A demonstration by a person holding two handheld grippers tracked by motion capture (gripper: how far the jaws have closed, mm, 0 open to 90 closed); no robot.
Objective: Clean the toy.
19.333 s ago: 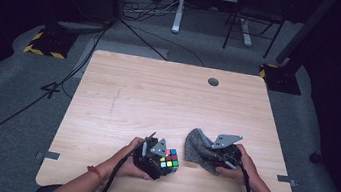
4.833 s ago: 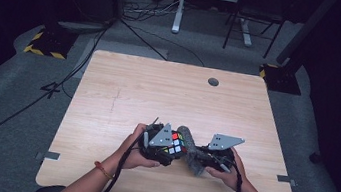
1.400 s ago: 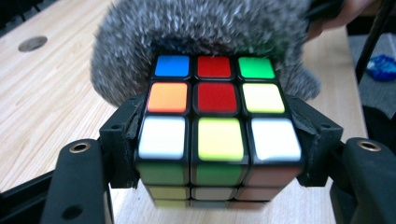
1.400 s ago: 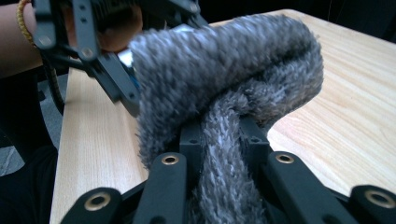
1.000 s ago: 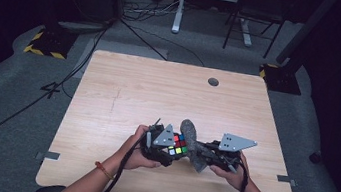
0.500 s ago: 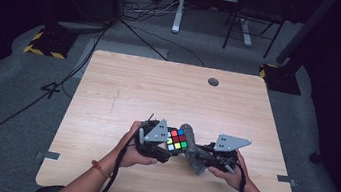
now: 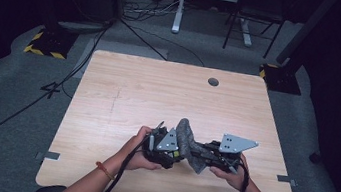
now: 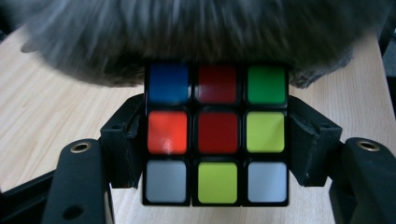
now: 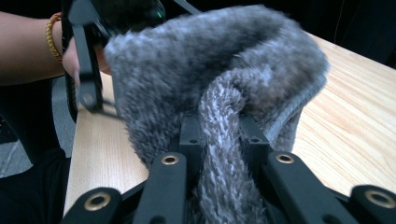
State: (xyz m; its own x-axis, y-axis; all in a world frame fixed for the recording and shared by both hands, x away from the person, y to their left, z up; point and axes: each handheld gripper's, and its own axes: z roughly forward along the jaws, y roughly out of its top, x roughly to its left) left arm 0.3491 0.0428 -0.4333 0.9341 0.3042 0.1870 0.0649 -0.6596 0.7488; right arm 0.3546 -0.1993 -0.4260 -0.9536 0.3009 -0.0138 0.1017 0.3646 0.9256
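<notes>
A colour cube (image 8: 215, 135) with blue, red, green, orange, yellow and white squares sits between the jaws of my left gripper (image 8: 215, 140), which is shut on its two sides. A fluffy grey cloth (image 9: 224, 84) is pinched in a fold by my right gripper (image 9: 219, 135). The cloth (image 8: 187, 32) lies against the cube's far edge and hides what is beyond it. In the high view both grippers meet near the table's front edge, the left gripper (image 7: 167, 148) facing the right gripper (image 7: 205, 154), with the cloth (image 7: 187, 141) bunched between them over the cube.
The light wooden table (image 7: 158, 94) has a round cable hole (image 7: 213, 82) near its far edge. Dark grey floor with cables, yellow-black weighted bases (image 7: 44, 43) and a stand (image 7: 178, 6) lies beyond the table.
The cloth has come over the cube, so the coloured face seen from above before is now covered. Both hands stayed in nearly the same spot.
</notes>
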